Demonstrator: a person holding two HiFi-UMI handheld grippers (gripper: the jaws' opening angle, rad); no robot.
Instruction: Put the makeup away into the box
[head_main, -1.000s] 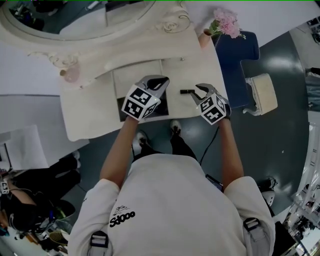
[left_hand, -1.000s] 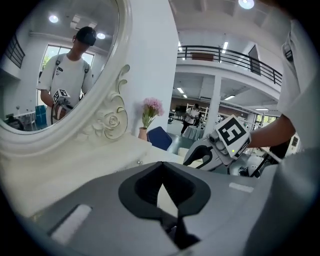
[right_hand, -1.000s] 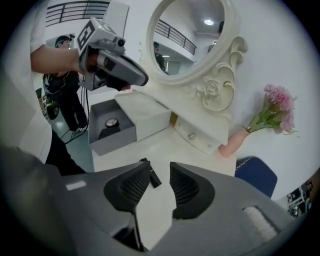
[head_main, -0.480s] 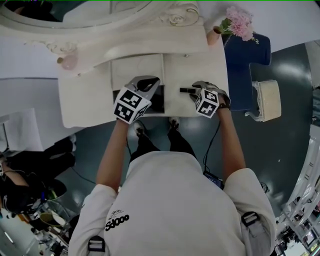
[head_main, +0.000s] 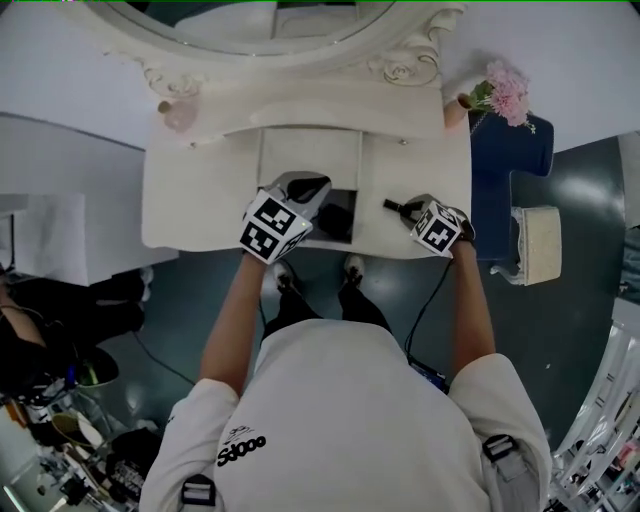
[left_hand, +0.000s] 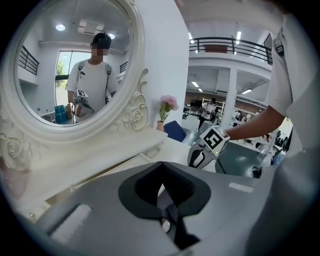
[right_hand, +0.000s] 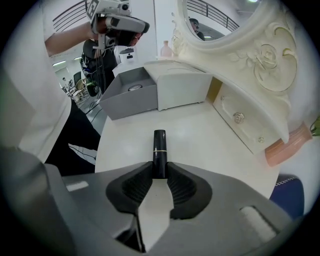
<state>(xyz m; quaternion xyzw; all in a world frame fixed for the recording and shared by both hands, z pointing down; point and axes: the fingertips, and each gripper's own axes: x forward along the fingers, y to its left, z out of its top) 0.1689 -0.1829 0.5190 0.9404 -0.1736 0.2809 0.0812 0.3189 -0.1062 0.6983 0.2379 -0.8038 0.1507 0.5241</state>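
A black lipstick (right_hand: 159, 148) with a gold band lies on the white vanity top (right_hand: 200, 130). My right gripper (right_hand: 159, 169) points steeply down at it. Its jaws have just been closing, and the pads now press both sides of the lipstick's near end. The head view shows the lipstick (head_main: 394, 206) poking out left of the right gripper (head_main: 412, 210). The open grey box (right_hand: 131, 96) with its white lid (right_hand: 180, 84) stands further left. My left gripper (head_main: 304, 188) hovers over the box (head_main: 340, 220), shut and empty, its jaws (left_hand: 161, 167) meeting with nothing between them.
An oval mirror (head_main: 250, 20) in an ornate white frame stands behind the vanity. A vase of pink flowers (head_main: 505, 92) is at the back right and a pink bottle (head_main: 180, 116) at the back left. A drawer knob (right_hand: 238, 117) faces the lipstick. A blue chair (head_main: 510, 160) stands to the right.
The right gripper has come down onto the lipstick's end and its jaws have closed in on it. The left gripper has shifted a little over the box. The head camera has moved.
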